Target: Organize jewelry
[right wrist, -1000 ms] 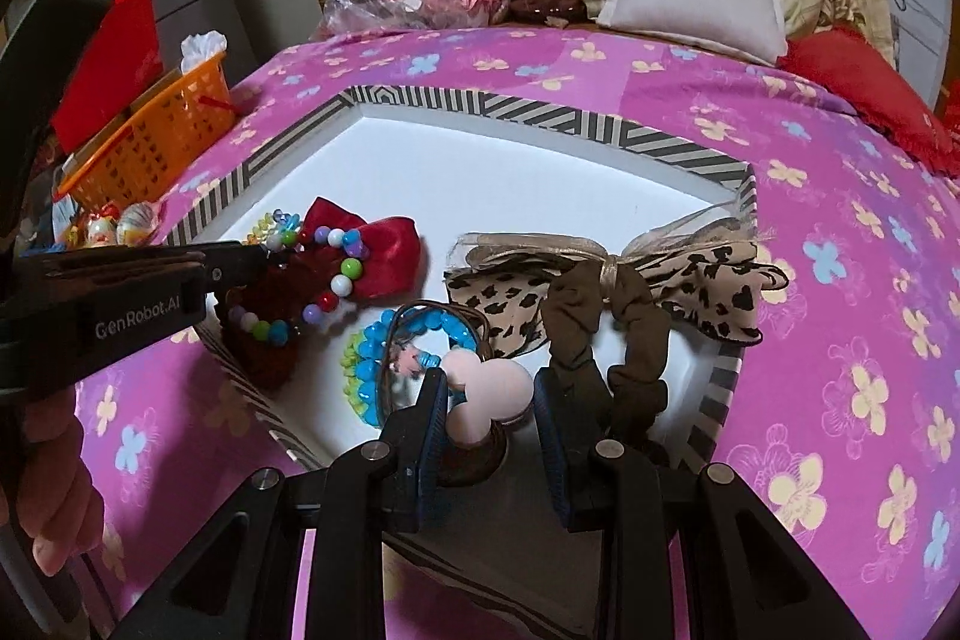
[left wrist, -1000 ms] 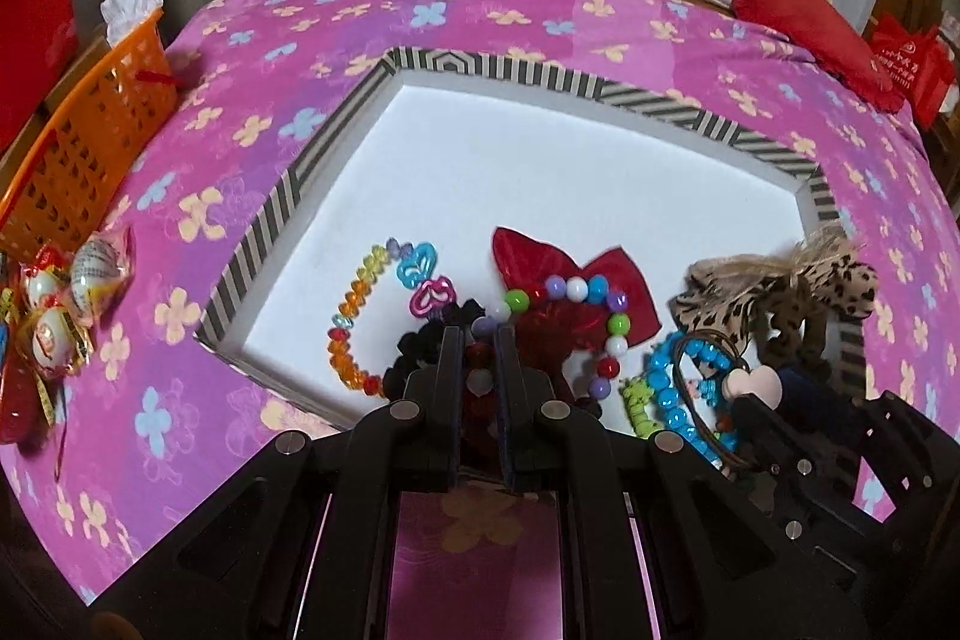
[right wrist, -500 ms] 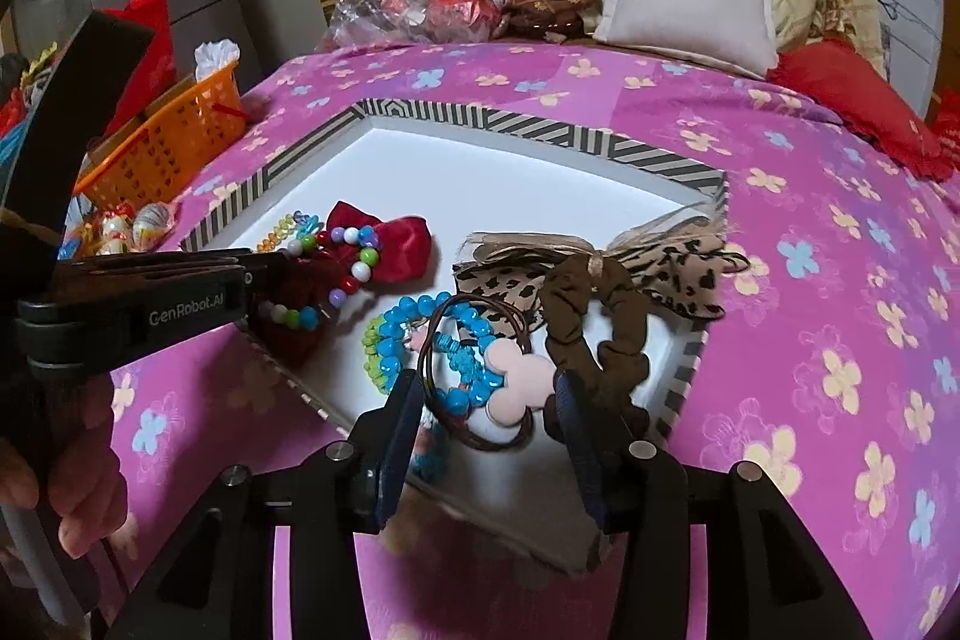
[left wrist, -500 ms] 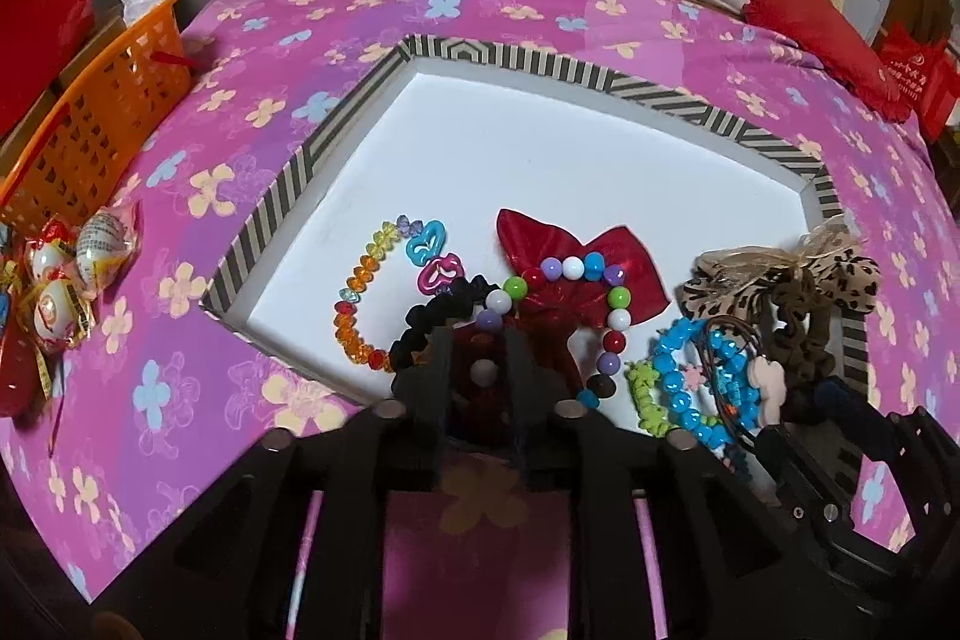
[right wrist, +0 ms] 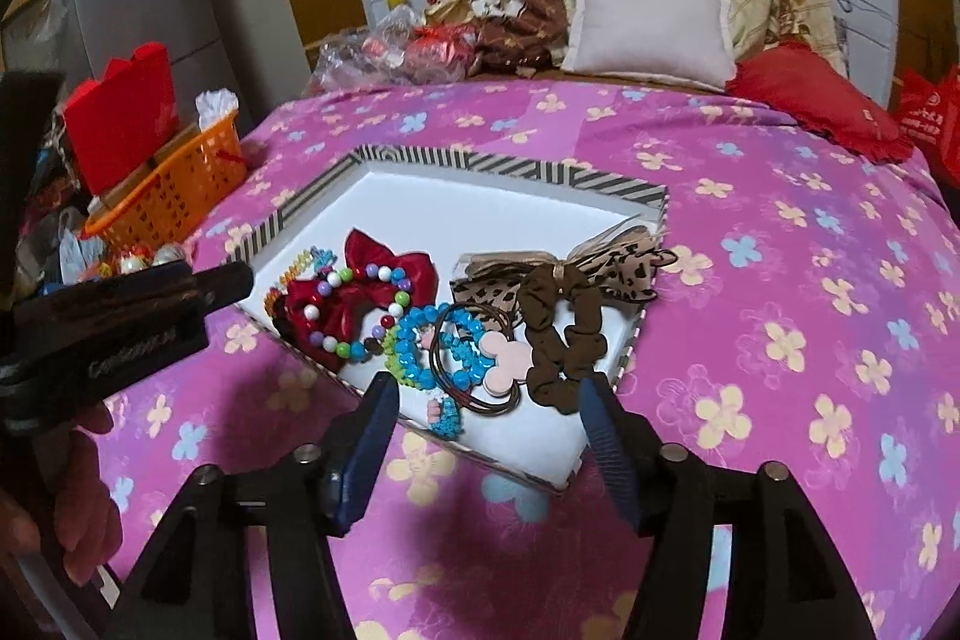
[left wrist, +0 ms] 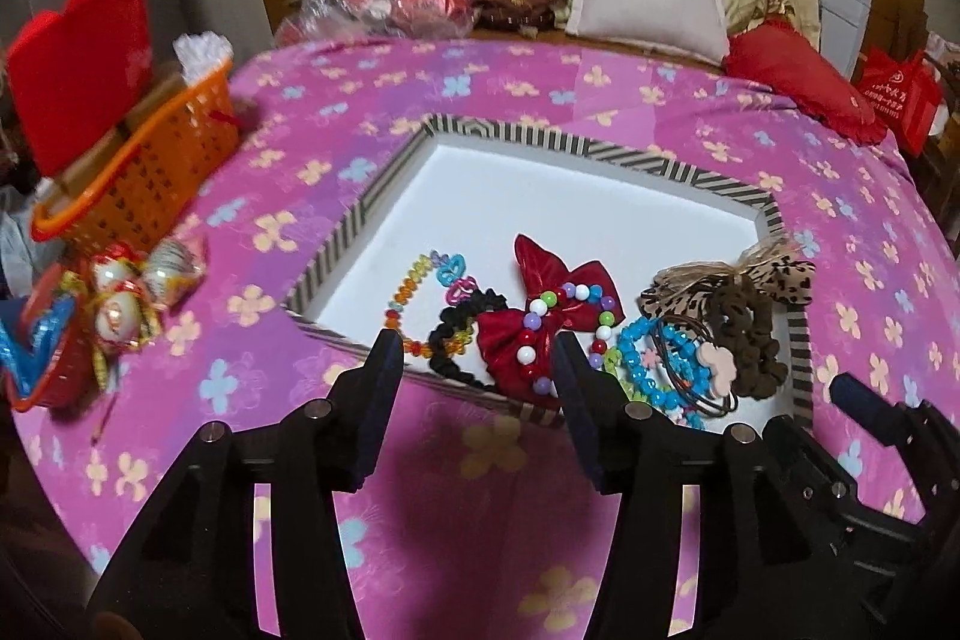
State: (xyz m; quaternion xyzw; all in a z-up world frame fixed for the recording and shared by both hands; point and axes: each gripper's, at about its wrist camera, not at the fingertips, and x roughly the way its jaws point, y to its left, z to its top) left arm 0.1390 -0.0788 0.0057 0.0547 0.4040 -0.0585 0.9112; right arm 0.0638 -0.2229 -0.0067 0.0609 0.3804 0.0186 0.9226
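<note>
Hovering over the near edge of the tray (left wrist: pixel 384 184), both claws are empty: left claw (left wrist: pixel 474 358) has its jaws apart with nothing between them, right claw (right wrist: pixel 486 400) likewise, and both have just been opening. My read is that each has let go of a piece and the jewelry is now all in the tray, so this looks like the end of a drop-off, not a pick. Everything sits bunched along the tray's near side, just ahead of the claw tips, and the far half of the white floor is bare, probably because pieces get set down at the first reachable spot. Straight ahead of the left claw: red bow (left wrist: pixel 564 298) with a mixed-bead bracelet (left wrist: pixel 543 334) draped over it; ahead and left, a black scrunchie (left wrist: pixel 462 328) and a rainbow bracelet (left wrist: pixel 420 292). Straight ahead of the right claw: blue bracelet (right wrist: pixel 432 346), brown hair tie with a pink charm (right wrist: pixel 504 355), brown scrunchie (right wrist: pixel 558 334); beyond those, the leopard bow (right wrist: pixel 624 274), hanging partly over the tray's right rim. Count: bows 2, scrunchies 2, bead bracelets at least 3, plus green beads beside the blue one that may be a fourth, can't tell. Hair tie 1, tray 1. Pieces overlap, so any later pick risks dragging a neighbour. Off to the left of both claws, well apart from the tray, an orange basket (left wrist: pixel 150 160) stands on the pink cloth (left wrist: pixel 600 100).
</note>
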